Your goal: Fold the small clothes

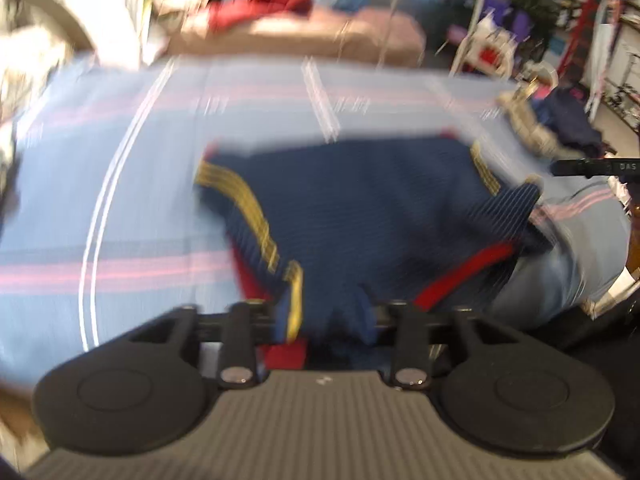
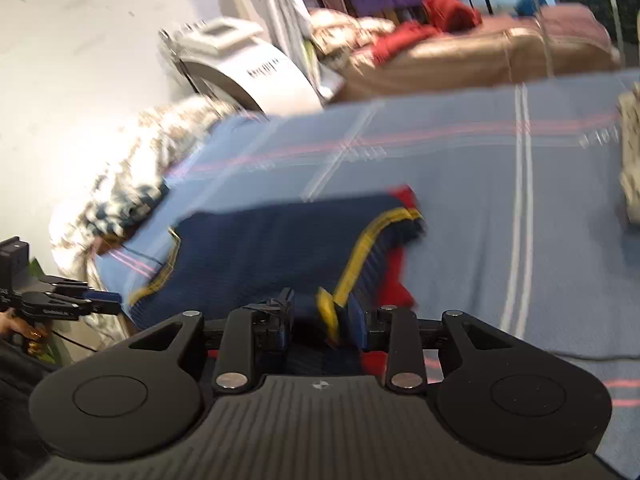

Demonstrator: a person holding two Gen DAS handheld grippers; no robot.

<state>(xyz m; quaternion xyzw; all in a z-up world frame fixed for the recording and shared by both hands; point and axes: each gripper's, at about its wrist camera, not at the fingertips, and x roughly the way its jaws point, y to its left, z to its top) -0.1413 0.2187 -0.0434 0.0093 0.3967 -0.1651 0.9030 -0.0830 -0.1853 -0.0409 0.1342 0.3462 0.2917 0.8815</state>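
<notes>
navy shorts [image 1: 360, 216] in both claws

Navy shorts [image 1: 360, 216] on blue blanket [image 1: 120, 200]

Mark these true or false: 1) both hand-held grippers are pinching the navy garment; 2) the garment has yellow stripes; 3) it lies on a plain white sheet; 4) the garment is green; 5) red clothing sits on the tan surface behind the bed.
1) True. The left hand-held gripper and the right hand-held gripper each have fabric of the navy garment between their fingers.
2) True. Yellow stripes run along it.
3) False. It lies on a light blue blanket with pink and white lines.
4) False. It is navy with red trim.
5) True. Red clothing lies there.
</notes>
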